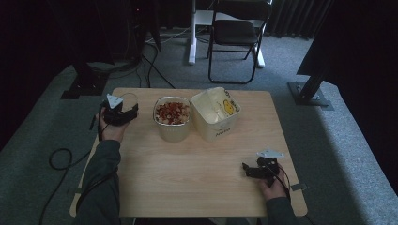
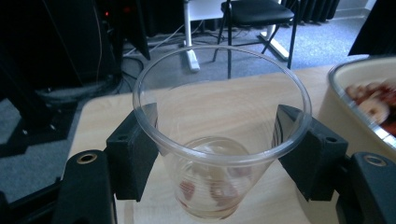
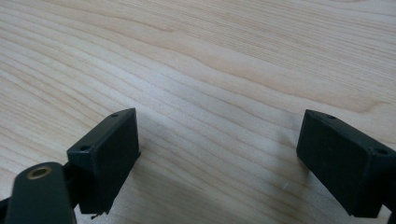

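Note:
My left gripper is shut on a clear plastic cup, one jaw pressed on each side just under the rim. The cup stands upright, and a few reddish bits show through its bottom. In the high view my left gripper and the cup are at the table's far left. To their right is a cream tub filled with a red and pale snack mix. My right gripper is near the front right, jaws pointing left. In its own view my right gripper stands open over bare wood.
A second cream tub, empty with a yellow figure inside, leans to the right of the filled one. The wooden table has free room in its middle and front. A black chair and cables lie on the floor beyond.

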`<state>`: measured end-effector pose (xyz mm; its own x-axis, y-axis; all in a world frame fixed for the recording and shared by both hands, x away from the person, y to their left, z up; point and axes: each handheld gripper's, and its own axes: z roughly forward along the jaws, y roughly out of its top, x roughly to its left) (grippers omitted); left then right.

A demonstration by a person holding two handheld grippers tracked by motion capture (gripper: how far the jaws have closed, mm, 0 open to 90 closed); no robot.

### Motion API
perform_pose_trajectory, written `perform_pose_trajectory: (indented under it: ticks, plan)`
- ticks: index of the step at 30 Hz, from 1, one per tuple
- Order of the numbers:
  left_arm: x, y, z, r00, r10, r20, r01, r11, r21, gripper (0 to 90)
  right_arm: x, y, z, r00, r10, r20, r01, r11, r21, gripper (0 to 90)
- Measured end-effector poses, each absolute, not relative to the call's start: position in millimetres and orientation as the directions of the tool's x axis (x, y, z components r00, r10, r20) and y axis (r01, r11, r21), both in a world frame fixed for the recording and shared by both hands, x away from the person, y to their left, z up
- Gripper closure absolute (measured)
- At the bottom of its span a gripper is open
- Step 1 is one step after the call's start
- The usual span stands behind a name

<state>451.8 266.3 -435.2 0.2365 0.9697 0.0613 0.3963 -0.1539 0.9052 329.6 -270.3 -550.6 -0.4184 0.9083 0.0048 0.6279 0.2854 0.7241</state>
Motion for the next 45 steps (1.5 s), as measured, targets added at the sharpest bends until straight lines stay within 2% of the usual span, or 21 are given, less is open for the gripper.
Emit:
perform_pose_trajectory:
  ticks: [7,23,31,45]
  plan:
    - [452.6,257.5,-410.2,0.273,0.955,0.114,0.375,-0.214,0.902,32.7,329.6,-270.3,-550.5,-0.418,0.908,0.005,0.628,0.285,0.724,12.6]
    - [453.5,224.9,-364.1,0.318,0.89,0.326,0.297,-0.42,0.858,33.7,329.6,-270.3,-550.5,-0.418,0.909,0.006,0.629,0.285,0.724,12.7]
    - [454.2,207.1,-355.1,0.349,0.825,0.445,0.264,-0.542,0.798,33.7,329.6,-270.2,-550.5,-0.418,0.909,0.006,0.629,0.284,0.724,12.6]
    - [452.5,176.9,-352.8,0.323,0.657,0.681,0.213,-0.752,0.624,33.7,329.6,-270.3,-550.5,-0.418,0.908,0.005,0.628,0.285,0.724,12.6]
